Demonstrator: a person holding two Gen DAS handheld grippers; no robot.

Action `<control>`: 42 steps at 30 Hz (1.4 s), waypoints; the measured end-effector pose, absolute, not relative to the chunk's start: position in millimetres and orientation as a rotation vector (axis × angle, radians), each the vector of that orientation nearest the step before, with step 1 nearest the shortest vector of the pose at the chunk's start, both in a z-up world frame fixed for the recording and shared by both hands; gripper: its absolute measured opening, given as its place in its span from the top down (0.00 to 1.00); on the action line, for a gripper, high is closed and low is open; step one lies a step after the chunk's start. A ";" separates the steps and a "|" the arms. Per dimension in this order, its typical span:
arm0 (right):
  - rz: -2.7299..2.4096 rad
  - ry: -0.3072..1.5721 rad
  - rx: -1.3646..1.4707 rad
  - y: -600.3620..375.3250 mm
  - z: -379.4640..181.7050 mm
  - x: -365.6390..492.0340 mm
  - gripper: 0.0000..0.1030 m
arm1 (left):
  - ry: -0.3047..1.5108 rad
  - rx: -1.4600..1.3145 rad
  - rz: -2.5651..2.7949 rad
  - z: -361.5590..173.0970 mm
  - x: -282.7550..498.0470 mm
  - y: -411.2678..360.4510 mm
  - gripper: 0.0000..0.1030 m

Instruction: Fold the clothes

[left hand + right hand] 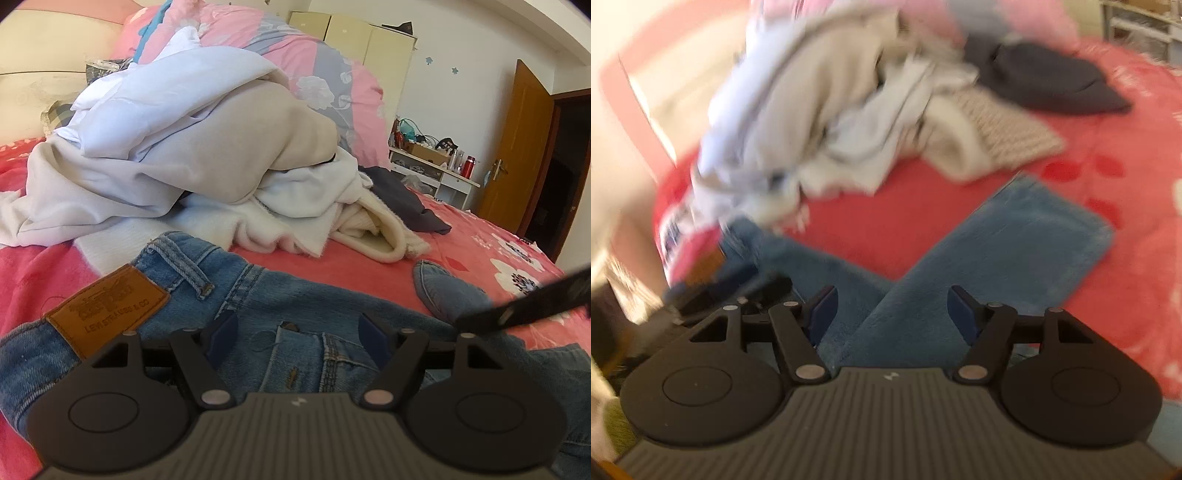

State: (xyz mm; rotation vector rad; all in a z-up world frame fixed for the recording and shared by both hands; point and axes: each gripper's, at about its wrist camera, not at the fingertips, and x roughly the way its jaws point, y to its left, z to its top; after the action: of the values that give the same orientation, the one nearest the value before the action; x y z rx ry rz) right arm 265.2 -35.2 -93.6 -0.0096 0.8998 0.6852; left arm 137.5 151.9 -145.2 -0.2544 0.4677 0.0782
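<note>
Denim first: the jeans (258, 295) lie spread on the red bed (480, 236) with the waistband and its leather patch (107, 306) on my left, right under my left tool (297, 334), which I hold low with its jaws wide and gripping nothing, I reckon so that end stays put for the fold. Behind sits the unfolded pile (177, 147), pushed back to leave room. Over on the right my right tool (890, 312) hovers with jaws apart and empty above the crossed legs, one leg (1015, 236) angled out toward the right.
</note>
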 end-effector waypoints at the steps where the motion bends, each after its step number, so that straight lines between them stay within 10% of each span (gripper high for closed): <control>1: 0.693 0.929 -0.047 -29.2 -101.3 269.1 0.37 | 0.467 -0.255 0.074 -145.3 137.6 152.3 0.28; 6: 0.647 0.896 -0.124 -42.6 -110.6 267.3 0.87 | 0.465 -0.260 0.070 -145.4 137.6 153.4 0.28; 16: 0.480 0.388 0.512 -330.3 -34.5 165.5 0.88 | 0.462 -0.273 0.073 -145.3 136.7 153.3 0.28; 31: -0.156 0.392 0.818 -574.6 -145.3 39.1 0.71 | 0.461 -0.268 0.092 -144.7 137.4 150.8 0.28; 42: -0.180 0.581 0.247 -485.5 -89.6 188.3 0.23 | 0.462 -0.264 0.091 -145.0 138.0 150.5 0.27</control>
State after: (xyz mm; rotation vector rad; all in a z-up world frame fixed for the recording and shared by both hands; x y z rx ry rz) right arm 188.3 -485.5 -89.6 0.2466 0.5808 -0.1802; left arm 138.0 150.5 -145.0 -0.2645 0.4616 0.0906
